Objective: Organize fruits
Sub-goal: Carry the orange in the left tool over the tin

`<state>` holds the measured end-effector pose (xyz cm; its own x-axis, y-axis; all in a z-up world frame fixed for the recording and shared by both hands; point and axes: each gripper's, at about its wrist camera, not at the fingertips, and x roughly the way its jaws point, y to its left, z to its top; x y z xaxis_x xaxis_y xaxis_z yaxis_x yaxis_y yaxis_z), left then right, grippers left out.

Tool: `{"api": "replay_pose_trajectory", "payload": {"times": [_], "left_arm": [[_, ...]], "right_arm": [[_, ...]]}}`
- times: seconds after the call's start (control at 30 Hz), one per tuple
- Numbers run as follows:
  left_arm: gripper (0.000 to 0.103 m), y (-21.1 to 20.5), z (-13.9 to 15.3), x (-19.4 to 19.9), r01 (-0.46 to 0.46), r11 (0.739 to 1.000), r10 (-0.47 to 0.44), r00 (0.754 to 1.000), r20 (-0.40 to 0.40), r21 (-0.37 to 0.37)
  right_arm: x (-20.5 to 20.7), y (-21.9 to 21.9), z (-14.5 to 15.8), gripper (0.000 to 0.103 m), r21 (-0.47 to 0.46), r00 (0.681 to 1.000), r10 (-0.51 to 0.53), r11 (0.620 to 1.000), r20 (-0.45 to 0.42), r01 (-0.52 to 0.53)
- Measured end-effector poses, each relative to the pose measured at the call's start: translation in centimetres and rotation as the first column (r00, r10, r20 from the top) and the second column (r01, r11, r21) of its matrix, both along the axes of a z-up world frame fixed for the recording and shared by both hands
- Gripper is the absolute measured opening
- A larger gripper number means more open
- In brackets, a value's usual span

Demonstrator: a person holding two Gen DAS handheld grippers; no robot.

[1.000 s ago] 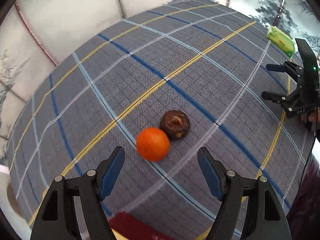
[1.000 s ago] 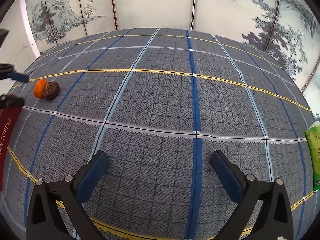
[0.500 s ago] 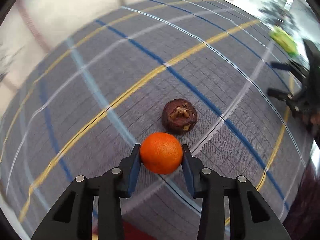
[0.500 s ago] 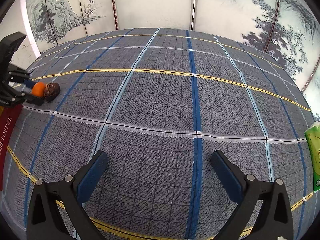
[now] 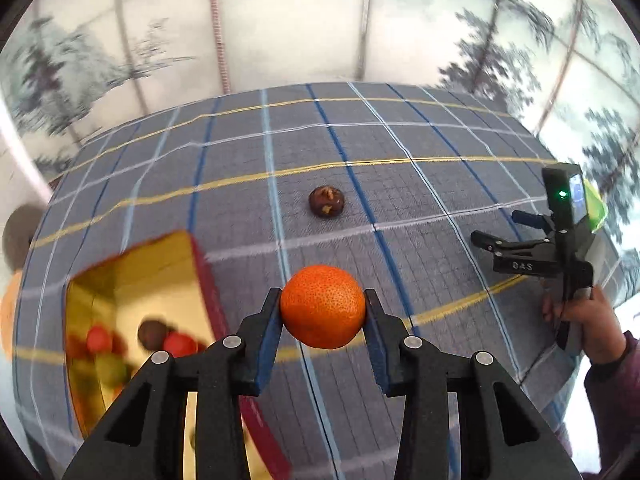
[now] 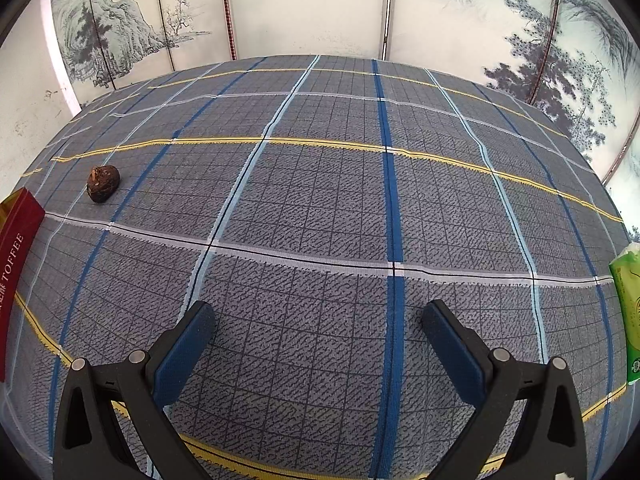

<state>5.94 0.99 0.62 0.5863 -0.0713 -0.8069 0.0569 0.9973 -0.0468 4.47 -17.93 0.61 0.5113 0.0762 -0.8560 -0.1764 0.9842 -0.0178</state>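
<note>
One orange. One brown fruit out on the desk. One gold-lined red box, with several blurred fruits inside, at least two red and one brown; the exact number cannot be told. One green packet. Two grippers: left and right.

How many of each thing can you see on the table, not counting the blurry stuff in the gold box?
Orange fruit, held in the left gripper: 1
Brown fruit: 1
Red and gold box: 1
Green packet: 1
Total: 4
</note>
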Motion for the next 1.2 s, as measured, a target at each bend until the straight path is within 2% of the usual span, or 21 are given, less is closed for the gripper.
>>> {"api": "replay_pose_trajectory", "payload": {"times": [0.13, 0.23, 0.43, 0.6, 1.2], "left_arm": [[0.040, 1.0, 0.0, -3.2, -0.095, 0.995, 0.095, 0.995, 0.029, -0.012], [0.040, 2.1, 0.1, -5.0, -0.169, 0.986, 0.168, 0.984, 0.065, 0.013], [0.040, 4.0, 0.1, -7.6, -0.251, 0.967, 0.246, 0.964, 0.099, 0.043], [0.040, 4.8, -0.2, -8.9, -0.269, 0.961, 0.262, 0.959, 0.105, 0.063], [0.040, 6.6, -1.8, -10.4, -0.275, 0.960, 0.270, 0.959, 0.088, 0.054]], "right_arm": [[-0.1, 0.2, -0.1, 0.103, -0.002, 1.000, -0.005, 1.000, 0.000, 0.005], [-0.1, 0.2, -0.1, 0.103, -0.003, 1.000, -0.007, 1.000, 0.000, 0.007], [-0.2, 0.2, 0.0, 0.103, -0.005, 1.000, -0.021, 1.000, 0.001, 0.021], [-0.3, 0.0, 0.0, 0.103, -0.008, 0.999, -0.039, 0.999, 0.002, 0.039], [-0.4, 0.1, 0.1, 0.103, -0.009, 0.999, -0.046, 0.999, 0.001, 0.046]]}}
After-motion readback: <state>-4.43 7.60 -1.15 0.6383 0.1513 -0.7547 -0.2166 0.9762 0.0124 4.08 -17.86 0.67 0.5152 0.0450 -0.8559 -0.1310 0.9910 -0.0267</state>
